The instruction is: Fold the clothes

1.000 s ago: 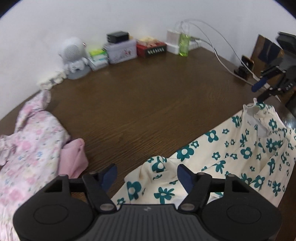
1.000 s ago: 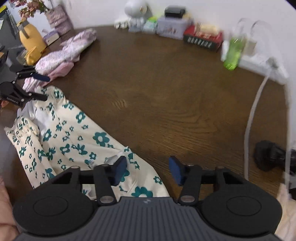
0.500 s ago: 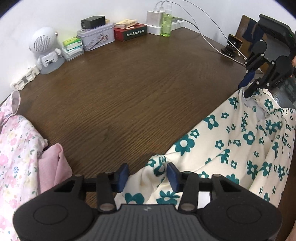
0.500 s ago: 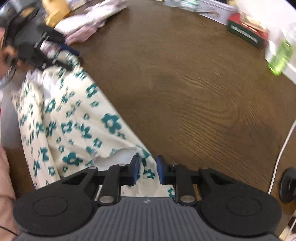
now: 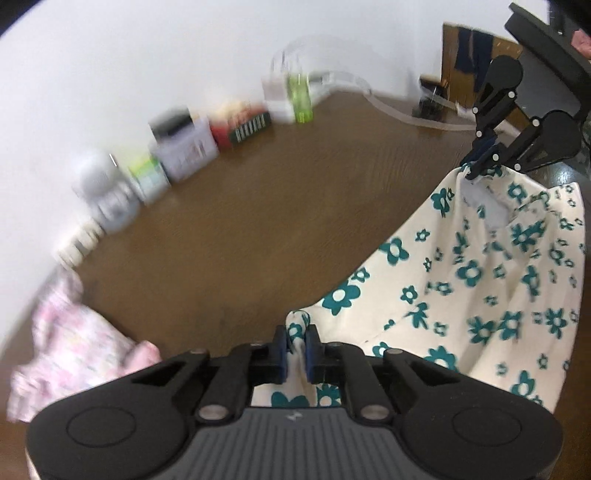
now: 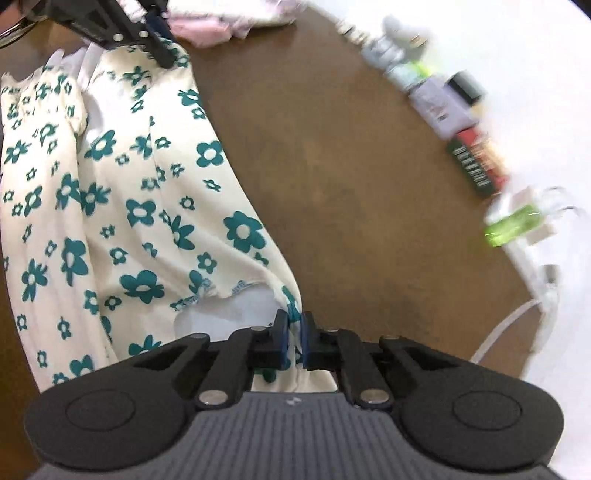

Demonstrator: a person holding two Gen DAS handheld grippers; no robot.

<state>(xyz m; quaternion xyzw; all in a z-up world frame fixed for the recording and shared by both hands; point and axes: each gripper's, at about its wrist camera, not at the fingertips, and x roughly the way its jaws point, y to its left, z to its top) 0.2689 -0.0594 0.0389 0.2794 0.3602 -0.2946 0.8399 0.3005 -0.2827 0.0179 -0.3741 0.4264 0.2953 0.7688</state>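
A cream garment with teal flowers (image 5: 472, 280) hangs stretched between my two grippers above the brown table (image 5: 258, 206). My left gripper (image 5: 295, 347) is shut on one corner of it. My right gripper (image 6: 293, 332) is shut on another corner of the same garment (image 6: 122, 206). In the left wrist view the right gripper (image 5: 480, 162) shows at the upper right, pinching the cloth. In the right wrist view the left gripper (image 6: 155, 29) shows at the upper left, also pinching the cloth. Both views are blurred by motion.
A pink floral garment (image 5: 70, 343) lies at the table's left side and also shows in the right wrist view (image 6: 221, 18). Boxes (image 5: 184, 147), a green bottle (image 5: 301, 99), a white speaker (image 5: 103, 188) and cables (image 5: 391, 107) line the back wall.
Both grippers closed fully on the flowered garment's corners and lifted it off the table. The cloth now hangs taut between them, and both cameras have swung.
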